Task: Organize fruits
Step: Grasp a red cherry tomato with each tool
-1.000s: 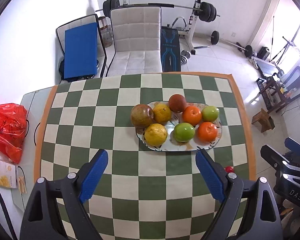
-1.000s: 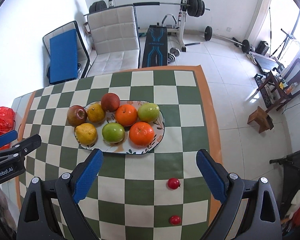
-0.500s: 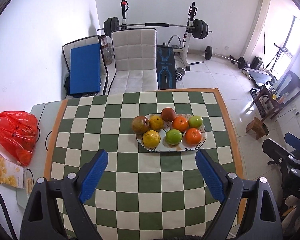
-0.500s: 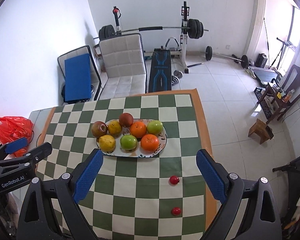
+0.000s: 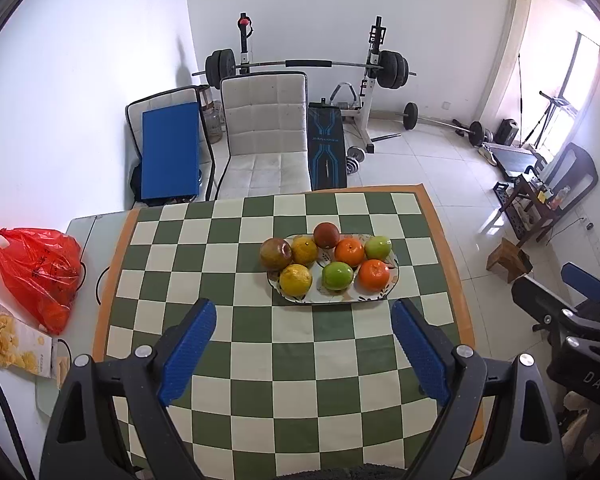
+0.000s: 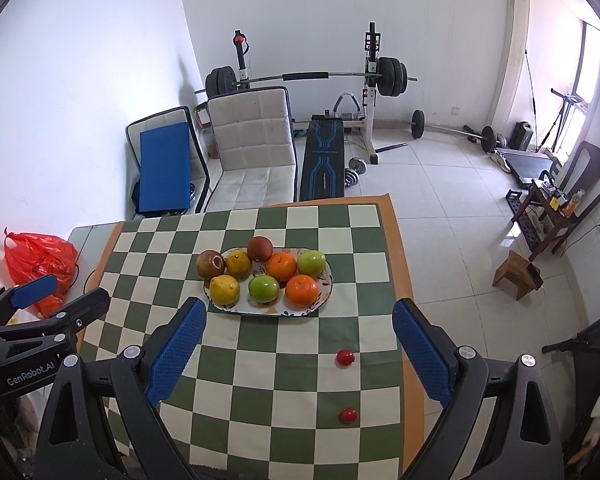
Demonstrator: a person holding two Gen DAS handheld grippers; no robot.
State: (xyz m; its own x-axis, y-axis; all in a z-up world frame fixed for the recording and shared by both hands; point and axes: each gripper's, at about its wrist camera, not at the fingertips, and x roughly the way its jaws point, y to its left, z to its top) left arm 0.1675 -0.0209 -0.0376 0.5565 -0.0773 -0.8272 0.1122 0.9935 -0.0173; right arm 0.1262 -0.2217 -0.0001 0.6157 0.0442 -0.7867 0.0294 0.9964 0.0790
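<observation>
An oval patterned plate (image 5: 394,276) (image 6: 327,285) on the green-and-white checked table holds several fruits: oranges (image 5: 374,275), green apples (image 5: 337,275), yellow citrus (image 5: 296,279) and dark red fruits (image 5: 275,254). Two small red fruits (image 6: 345,358) (image 6: 347,415) lie loose on the cloth near the table's right edge. My left gripper (image 5: 302,350) is open and empty, well back from the plate. My right gripper (image 6: 298,354) is open and empty, also back and above the table.
A red plastic bag (image 5: 40,268) and a snack box (image 5: 12,340) lie at the table's left end. A white chair (image 5: 264,132) stands behind the table, with a weight bench (image 5: 326,148) and barbell rack beyond. A small wooden stool (image 5: 508,258) stands on the floor at right.
Both grippers have pulled back and up from the plate, so the table and fruits look smaller and farther. The fruits have not moved.
</observation>
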